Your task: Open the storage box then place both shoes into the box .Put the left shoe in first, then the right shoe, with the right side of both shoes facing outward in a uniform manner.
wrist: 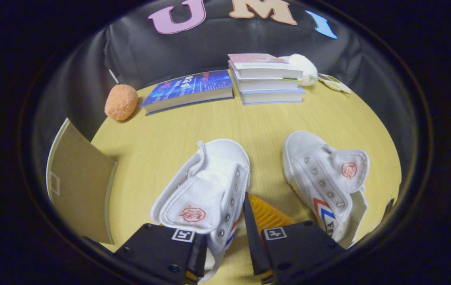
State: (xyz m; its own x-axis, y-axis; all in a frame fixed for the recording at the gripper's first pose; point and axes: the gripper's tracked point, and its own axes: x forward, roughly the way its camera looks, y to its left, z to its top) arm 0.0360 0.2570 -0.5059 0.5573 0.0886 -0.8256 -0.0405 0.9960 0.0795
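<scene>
Through the gripper view I see the gripper low over a pale wooden table, its fingers spread apart with the side wall of the nearer white shoe between them; I cannot tell whether either finger presses on it. That shoe is canvas, laceless, its tongue flopped back showing a red stamp, with metal eyelets and a red-and-blue stripe. The second white shoe, matching it, lies just beside it on the other side of the fingers. A brown cardboard box flap stands at the table's edge. Beyond lie a blue book, a stack of books, an orange fuzzy ball and a white plush.
</scene>
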